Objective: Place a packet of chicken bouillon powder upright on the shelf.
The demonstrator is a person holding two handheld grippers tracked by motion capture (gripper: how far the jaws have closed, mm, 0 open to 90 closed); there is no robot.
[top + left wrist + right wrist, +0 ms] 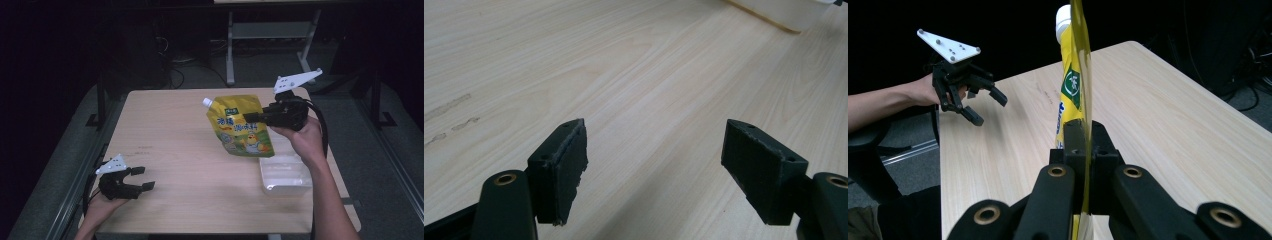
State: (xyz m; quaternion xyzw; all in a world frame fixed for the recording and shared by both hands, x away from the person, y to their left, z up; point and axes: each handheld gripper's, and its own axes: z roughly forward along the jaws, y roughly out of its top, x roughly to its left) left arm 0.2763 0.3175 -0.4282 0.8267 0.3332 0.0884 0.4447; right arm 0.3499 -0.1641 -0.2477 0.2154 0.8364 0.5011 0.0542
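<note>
A yellow spouted seasoning pouch (239, 125) with a white cap hangs upright above the right half of the wooden table (175, 150). My right gripper (250, 118) is shut on the pouch's right edge; in the right gripper view the pouch (1075, 85) stands edge-on between the closed jaws (1087, 145). My left gripper (142, 178) rests at the table's front left corner, open, with nothing between its pads (569, 160). It appears again far off in the right gripper view as the left gripper (984, 106), open above the table edge.
A clear plastic tray (285, 176) lies on the table below the pouch, near the right edge; its corner (784, 12) shows at the top of the left gripper view. Beyond the table lie dark floor and a desk frame (265, 35).
</note>
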